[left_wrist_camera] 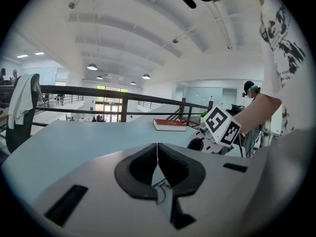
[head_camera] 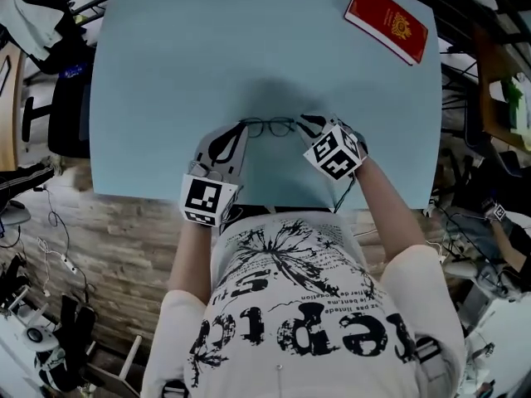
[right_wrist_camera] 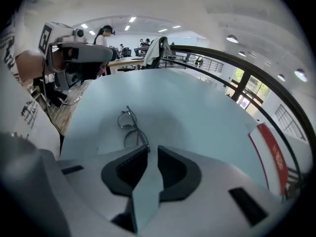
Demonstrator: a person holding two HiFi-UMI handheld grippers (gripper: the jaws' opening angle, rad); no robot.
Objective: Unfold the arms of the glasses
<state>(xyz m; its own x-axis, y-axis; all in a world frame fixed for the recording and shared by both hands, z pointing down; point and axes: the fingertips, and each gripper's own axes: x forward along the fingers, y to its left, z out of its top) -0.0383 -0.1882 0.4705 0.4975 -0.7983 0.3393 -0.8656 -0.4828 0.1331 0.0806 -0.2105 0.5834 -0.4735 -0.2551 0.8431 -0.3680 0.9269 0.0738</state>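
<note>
left gripper (left_wrist_camera: 157, 151) pose: nearly level, low over the table (head_camera: 207, 40)
left jaws: pressed together, glasses (right_wrist_camera: 129, 125) wire pinched behind the tips
right gripper (right_wrist_camera: 153, 154) pose: tipped steeply down
right jaws: a bit apart, empty, glasses just ahead of the tips

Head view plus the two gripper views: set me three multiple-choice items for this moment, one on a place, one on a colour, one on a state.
1. Where are the glasses?
A. On the table, between the left tongs and the right tongs
B. On a chair
C. On the floor

2. What colour is the book?
A. Green
B. Red
C. Black

3. How do the right tongs stand?
A. Clamped on the book
B. Pressed fully shut
C. Apart, gripping nothing

Answers:
1 A: the head view shows them on the table with tongs at each end.
2 B: its cover is red in the head view.
3 C: the right gripper view shows a gap between the tips, with nothing pressed in it.
</note>
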